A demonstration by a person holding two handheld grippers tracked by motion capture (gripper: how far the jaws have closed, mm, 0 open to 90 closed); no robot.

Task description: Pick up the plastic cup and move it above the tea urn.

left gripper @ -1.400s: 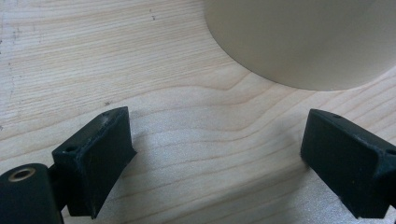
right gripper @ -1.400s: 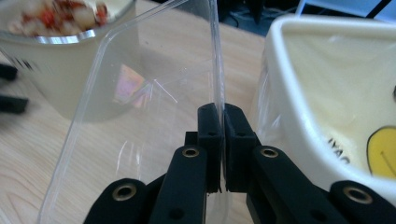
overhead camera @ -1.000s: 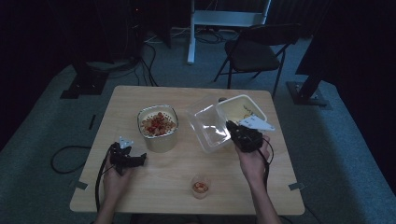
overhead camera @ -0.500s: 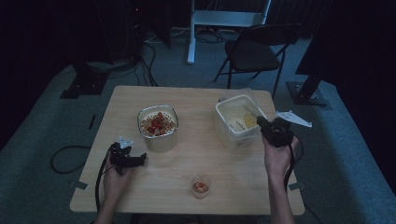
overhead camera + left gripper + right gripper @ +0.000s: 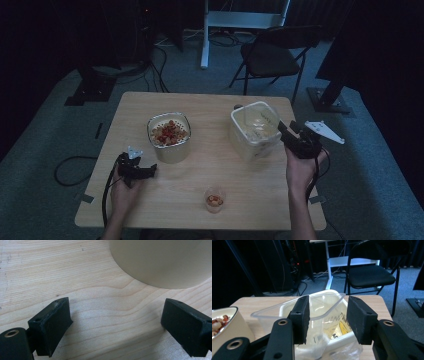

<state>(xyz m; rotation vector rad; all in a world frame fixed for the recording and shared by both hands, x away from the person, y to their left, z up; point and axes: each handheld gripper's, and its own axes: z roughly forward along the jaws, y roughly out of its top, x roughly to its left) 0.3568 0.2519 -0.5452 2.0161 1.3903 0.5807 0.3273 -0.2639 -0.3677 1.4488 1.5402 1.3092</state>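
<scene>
Right gripper [image 5: 289, 134] hangs at the right edge of the table [image 5: 200, 102], its black jaws parted about halfway; they have just been opening, and nothing sits between the pads now. Directly ahead of it, toward the table's middle, stands the clear plastic container [image 5: 254, 131], and lying tilted in the mouth of that container is a clear lid or tray [image 5: 312, 303], one corner raised toward the chair [image 5: 272, 55] behind the table. From the right gripper view the tilted plastic piece runs crosswise in front of the jaws, its long edge roughly square to the line of reach, with a printed packet [image 5: 340, 326] visible down inside the tub. The gap between pads and rim is small, but they do not touch. Left gripper [image 5: 137, 172] rests low on the near left part of the table, jaws spread wide and empty, with the cream bowl of mixed nuts and red berries [image 5: 169, 136] just beyond its tips; the left gripper view shows that bowl's wall [image 5: 162, 262] ahead and slightly to one side. A small cup of snacks [image 5: 214, 200] sits near the front edge between the two hands. For the clear container, the right hand is much the nearer, and any regrasp would likely come from its side along the short axis.
</scene>
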